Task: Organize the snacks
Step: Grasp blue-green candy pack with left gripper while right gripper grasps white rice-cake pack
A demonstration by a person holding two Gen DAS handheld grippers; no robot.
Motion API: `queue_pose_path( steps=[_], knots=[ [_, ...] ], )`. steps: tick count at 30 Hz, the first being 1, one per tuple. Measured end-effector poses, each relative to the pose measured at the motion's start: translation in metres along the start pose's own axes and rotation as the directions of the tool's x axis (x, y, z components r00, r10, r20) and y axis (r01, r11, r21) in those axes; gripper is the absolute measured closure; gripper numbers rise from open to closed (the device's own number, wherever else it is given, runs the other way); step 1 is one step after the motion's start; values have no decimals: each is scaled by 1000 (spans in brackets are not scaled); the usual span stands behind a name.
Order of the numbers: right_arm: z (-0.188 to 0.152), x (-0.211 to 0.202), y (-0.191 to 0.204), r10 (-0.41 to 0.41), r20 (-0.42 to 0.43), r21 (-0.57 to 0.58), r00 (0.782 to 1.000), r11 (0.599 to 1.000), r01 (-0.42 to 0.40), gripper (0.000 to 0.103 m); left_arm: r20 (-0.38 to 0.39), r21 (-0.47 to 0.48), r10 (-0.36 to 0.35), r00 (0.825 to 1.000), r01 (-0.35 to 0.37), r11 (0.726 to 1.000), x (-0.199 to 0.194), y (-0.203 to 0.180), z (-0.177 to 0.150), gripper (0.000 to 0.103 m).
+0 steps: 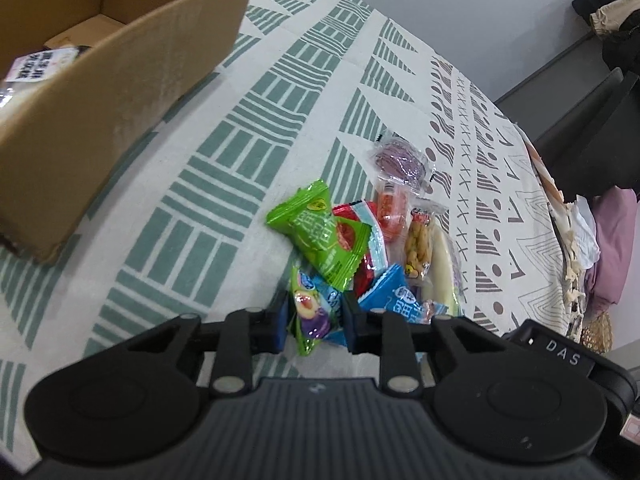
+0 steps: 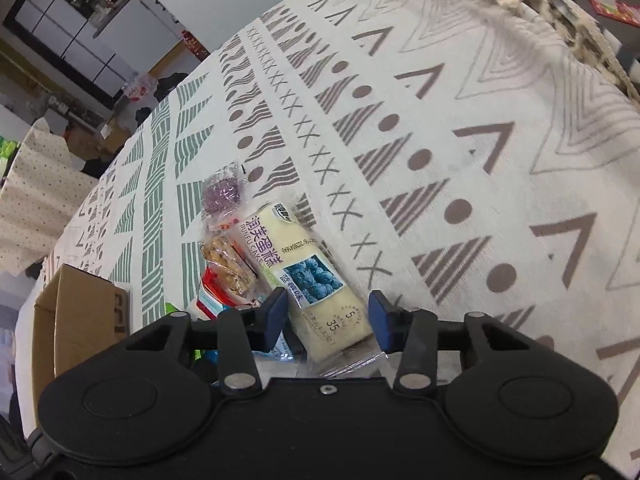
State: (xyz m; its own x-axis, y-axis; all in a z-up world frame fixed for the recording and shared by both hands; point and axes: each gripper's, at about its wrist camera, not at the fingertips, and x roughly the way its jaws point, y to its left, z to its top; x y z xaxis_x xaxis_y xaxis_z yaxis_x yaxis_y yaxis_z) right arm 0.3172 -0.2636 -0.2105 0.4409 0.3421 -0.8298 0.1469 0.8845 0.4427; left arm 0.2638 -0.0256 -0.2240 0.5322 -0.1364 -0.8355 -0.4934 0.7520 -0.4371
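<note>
Pinching a small plum-printed green and blue candy wrapper, the left gripper has its blue pads narrow, both pressed against the packet's sides. Only the left wrist view shows what lies beyond those fingertips: a bright green crinkled snack packet, a red and white sachet partly under it, a blue foil packet just right of the right finger, and an open brown cardboard box well off to the upper left, with a white labelled bag inside.

The right wrist view alone shows the pale cream blueberry cake pack in clear film lying between the right gripper's blue fingers. Its jaws are half closed around the pack; the left pad meets its edge, while a sliver of cloth shows beside the right pad. Farther ahead sit a clear biscuit packet and a purple round sweet, on the patterned green and grey tablecloth.
</note>
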Motion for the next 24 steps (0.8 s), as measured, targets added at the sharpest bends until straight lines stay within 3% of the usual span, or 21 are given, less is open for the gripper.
queue_pose_path(
  steps=[12, 15, 17, 20, 24],
  knots=[
    [-19, -23, -28, 67, -82, 199, 994, 979, -50, 64, 41, 15, -16, 999, 15, 1000, -35, 6, -7, 77],
    [-20, -28, -22, 69, -71, 166, 995, 985, -56, 61, 46, 14, -16, 999, 16, 1000, -38, 8, -8, 77],
    [-20, -28, -18, 39, -64, 136, 997, 990, -30, 48, 46, 16, -15, 999, 15, 1000, -39, 9, -7, 77],
    [-18, -26, -10, 13, -56, 77, 998, 997, -9, 42, 44, 20, -10, 999, 9, 1000, -38, 9, -6, 77],
    [-17, -17, -1, -31, -64, 8, 997, 999, 32, 40, 17, 27, 15, 1000, -15, 1000, -28, 8, -8, 77]
  ],
)
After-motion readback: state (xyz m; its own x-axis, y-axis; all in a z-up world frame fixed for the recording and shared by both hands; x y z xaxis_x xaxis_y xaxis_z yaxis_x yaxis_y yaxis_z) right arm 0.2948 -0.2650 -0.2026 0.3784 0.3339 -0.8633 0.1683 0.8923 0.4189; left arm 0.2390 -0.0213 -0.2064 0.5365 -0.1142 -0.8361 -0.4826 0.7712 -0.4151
